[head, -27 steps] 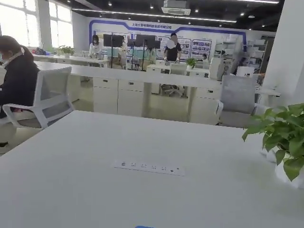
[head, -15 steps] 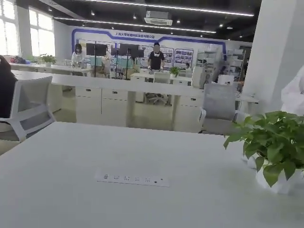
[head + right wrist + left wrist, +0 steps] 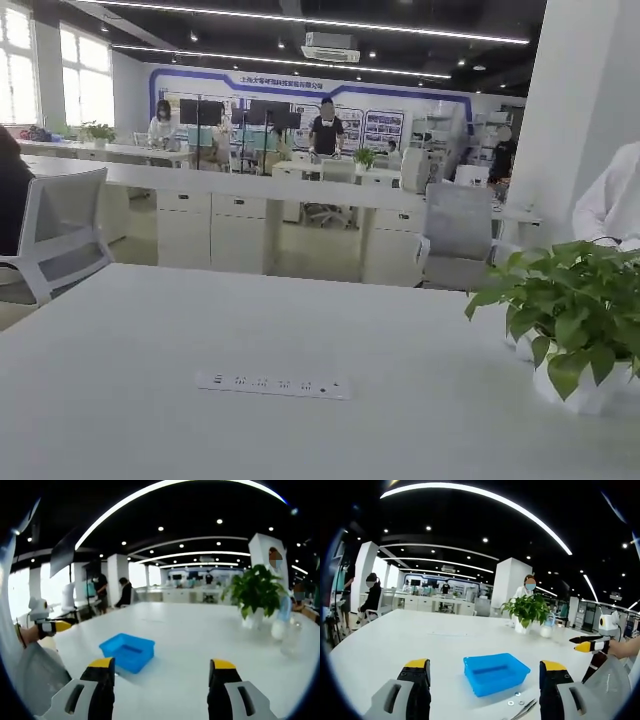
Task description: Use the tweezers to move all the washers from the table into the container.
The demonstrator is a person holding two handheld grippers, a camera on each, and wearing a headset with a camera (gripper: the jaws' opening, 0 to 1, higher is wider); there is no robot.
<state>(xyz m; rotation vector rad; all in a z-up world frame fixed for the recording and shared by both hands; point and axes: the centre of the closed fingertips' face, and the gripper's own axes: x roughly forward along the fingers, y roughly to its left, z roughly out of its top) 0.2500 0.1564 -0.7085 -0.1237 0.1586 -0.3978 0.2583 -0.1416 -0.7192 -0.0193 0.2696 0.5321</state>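
In the left gripper view a blue plastic container [image 3: 495, 672] sits on the white table [image 3: 395, 640] just beyond my left gripper [image 3: 485, 666], which is open and holds nothing. A few small metal washers [image 3: 515, 700] lie on the table in front of the container, with the tweezers [image 3: 525, 711] beside them at the lower edge. My right gripper [image 3: 161, 664] is open and holds nothing, and the container [image 3: 127, 652] lies ahead to its left. Each gripper also appears at the edge of the other's view, right gripper [image 3: 587, 645] and left gripper [image 3: 50, 626].
A potted plant [image 3: 575, 310] in a white pot stands at the table's right, and a built-in power strip [image 3: 272, 384] sits mid-table. A clear bottle [image 3: 282, 622] stands near the plant. A white chair [image 3: 60, 240] is at the far left edge. People stand at desks behind.
The head camera has swung right and slightly up, so the plant shows more fully. Nothing on the table has visibly moved.
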